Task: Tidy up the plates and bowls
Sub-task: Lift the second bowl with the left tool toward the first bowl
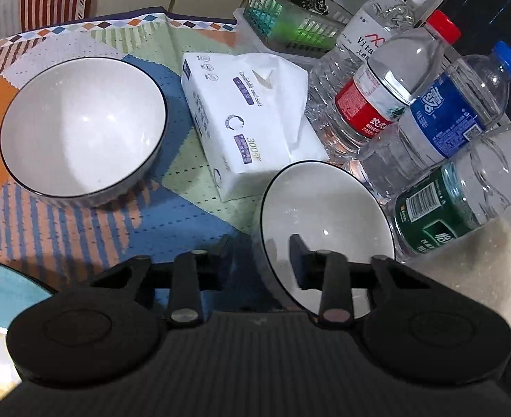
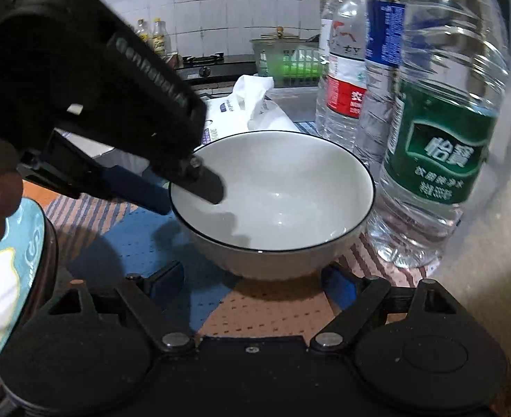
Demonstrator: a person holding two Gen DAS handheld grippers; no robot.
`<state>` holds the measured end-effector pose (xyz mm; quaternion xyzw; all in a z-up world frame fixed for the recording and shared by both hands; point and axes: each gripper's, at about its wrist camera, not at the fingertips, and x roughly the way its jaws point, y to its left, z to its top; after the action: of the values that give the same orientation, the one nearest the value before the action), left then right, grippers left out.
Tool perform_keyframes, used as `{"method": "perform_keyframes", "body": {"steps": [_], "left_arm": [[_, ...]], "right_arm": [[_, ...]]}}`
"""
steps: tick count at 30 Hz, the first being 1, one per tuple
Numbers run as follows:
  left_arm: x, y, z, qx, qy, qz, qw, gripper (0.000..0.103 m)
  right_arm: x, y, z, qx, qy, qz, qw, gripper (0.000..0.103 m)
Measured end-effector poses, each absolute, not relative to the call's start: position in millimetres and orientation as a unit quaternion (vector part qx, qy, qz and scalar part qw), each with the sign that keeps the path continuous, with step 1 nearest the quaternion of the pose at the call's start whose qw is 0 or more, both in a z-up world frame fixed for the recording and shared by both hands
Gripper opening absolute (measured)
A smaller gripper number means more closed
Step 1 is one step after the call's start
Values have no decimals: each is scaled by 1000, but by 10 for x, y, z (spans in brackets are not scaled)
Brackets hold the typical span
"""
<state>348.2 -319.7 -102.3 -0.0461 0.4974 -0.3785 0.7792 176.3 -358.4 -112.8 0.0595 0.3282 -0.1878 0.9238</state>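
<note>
while the left gripper [image 1: 259, 246] straddles the rim of the near white bowl [image 1: 325, 222], one finger inside and one outside, its jaws stand partly apart around the wall. a second white bowl [image 1: 81, 128] sits to the left on the patterned mat [image 1: 92, 229], past a tissue pack [image 1: 248, 118]. the right gripper [image 2: 252, 278] spreads wide, holding nothing, just short of the near bowl, beside water bottles [image 2: 436, 118].

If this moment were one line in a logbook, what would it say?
step: gripping bowl | left gripper: open, fingers straddling rim of near bowl | right gripper: open, before that bowl | second bowl: untouched
</note>
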Motion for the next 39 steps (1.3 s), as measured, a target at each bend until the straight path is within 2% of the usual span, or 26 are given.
{"method": "perform_keyframes", "body": {"steps": [3, 6, 21, 27, 39], "left_arm": [[3508, -3199, -1034, -64, 509, -369, 776, 13], [3501, -3196, -1028, -57, 507, -368, 777, 12], [3123, -2851, -795, -24, 506, -365, 781, 13], [2882, -2694, -533, -13, 500, -375, 781, 14], [2385, -2164, -131, -16, 500, -370, 783, 14]], "right_arm": [[1823, -3601, -1134, 33, 338, -173, 925, 94], [1841, -3665, -1133, 40, 339, -173, 924, 95], [1496, -3514, -986, 1, 322, -120, 939, 92], [1208, -3392, -789, 13, 307, -103, 946, 92], [702, -3047, -300, -35, 317, -31, 947, 92]]}}
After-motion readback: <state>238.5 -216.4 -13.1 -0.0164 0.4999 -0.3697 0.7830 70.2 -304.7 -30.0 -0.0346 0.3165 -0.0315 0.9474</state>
